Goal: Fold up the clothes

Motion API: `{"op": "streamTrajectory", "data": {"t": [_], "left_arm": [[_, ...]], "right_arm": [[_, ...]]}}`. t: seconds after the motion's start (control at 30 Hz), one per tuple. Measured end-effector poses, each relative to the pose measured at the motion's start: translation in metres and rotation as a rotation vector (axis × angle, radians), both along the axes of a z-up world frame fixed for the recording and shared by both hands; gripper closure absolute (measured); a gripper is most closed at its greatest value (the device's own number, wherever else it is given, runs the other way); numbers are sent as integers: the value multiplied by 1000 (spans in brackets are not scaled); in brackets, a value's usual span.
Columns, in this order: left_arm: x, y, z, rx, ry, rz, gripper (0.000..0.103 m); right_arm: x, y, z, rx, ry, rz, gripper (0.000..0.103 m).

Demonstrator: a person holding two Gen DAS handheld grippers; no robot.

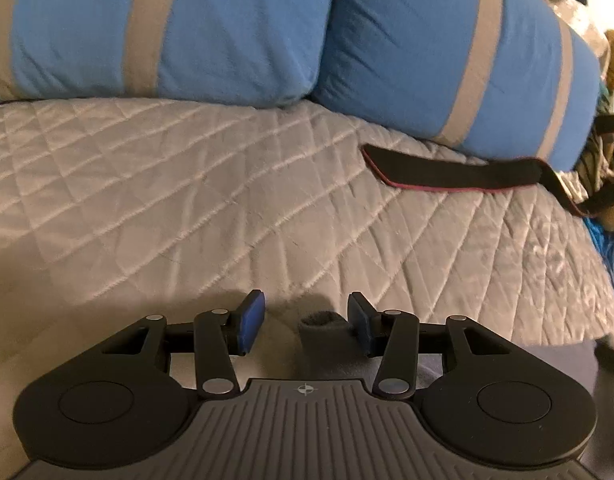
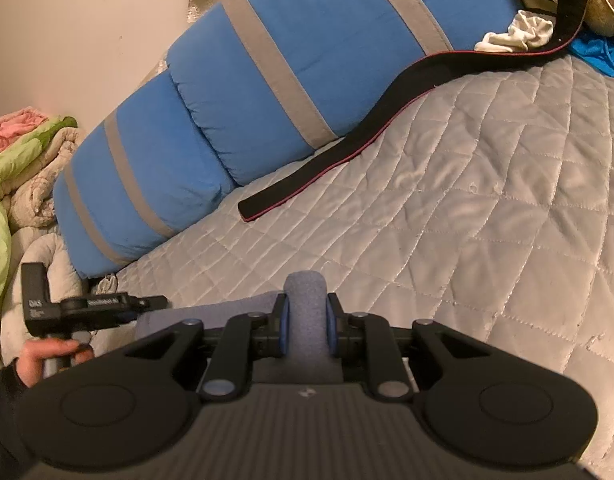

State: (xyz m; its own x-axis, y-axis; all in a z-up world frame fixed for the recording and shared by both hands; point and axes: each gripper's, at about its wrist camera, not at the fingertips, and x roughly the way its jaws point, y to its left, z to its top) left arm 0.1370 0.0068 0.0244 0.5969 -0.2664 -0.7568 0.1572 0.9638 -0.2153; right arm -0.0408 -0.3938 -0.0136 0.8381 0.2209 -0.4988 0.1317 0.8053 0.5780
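blue pillows (image 1: pixel 167 28) | quilted bedspread (image 1: pixel 187 200) | black strap (image 1: pixel 451 174) | white sock (image 2: pixel 515 34)

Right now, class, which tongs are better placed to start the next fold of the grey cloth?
Right. The right tongs already pinch the grey cloth; the left tongs stand apart, only one pad near it.

**Right jaws pinched on a grey fold, left jaws parted**

The right gripper (image 2: pixel 306 334) points forward and somewhat downward, its blue pads (image 2: pixel 282 332) pressed against both sides of an upright fold of grey cloth (image 2: pixel 306 304). The left gripper (image 1: pixel 305 326) tilts more steeply down, its jaws standing apart around a grey tab of fabric (image 1: pixel 318 330) that only its right pad seems to touch. The person's left hand (image 2: pixel 47 354), in a dark sleeve, grips that tool's handle.
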Motion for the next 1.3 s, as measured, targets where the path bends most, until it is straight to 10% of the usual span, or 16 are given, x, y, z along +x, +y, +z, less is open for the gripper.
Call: {"op": "streamTrajectory", "data": {"t": [0.27, 0.57, 0.8, 0.93, 1.03, 1.3], "left_arm": [[-40, 13, 34, 26, -54, -31, 58], [-77, 2, 45, 82, -77, -160, 57], [-101, -20, 21, 168, -19, -318, 57], [-107, -18, 11, 178, -4, -330, 57], [-109, -12, 8, 153, 6, -326, 56], [-107, -7, 5, 148, 48, -327, 53]], "right_arm": [[-13, 13, 23, -110, -76, 22, 77], [-3, 97, 71, -514, -244, 232, 55], [69, 150, 66, -563, -152, 440, 51], [108, 161, 48, -492, -50, 511, 53], [127, 164, 34, -445, 17, 527, 102], [133, 155, 23, -413, 99, 454, 103]]}}
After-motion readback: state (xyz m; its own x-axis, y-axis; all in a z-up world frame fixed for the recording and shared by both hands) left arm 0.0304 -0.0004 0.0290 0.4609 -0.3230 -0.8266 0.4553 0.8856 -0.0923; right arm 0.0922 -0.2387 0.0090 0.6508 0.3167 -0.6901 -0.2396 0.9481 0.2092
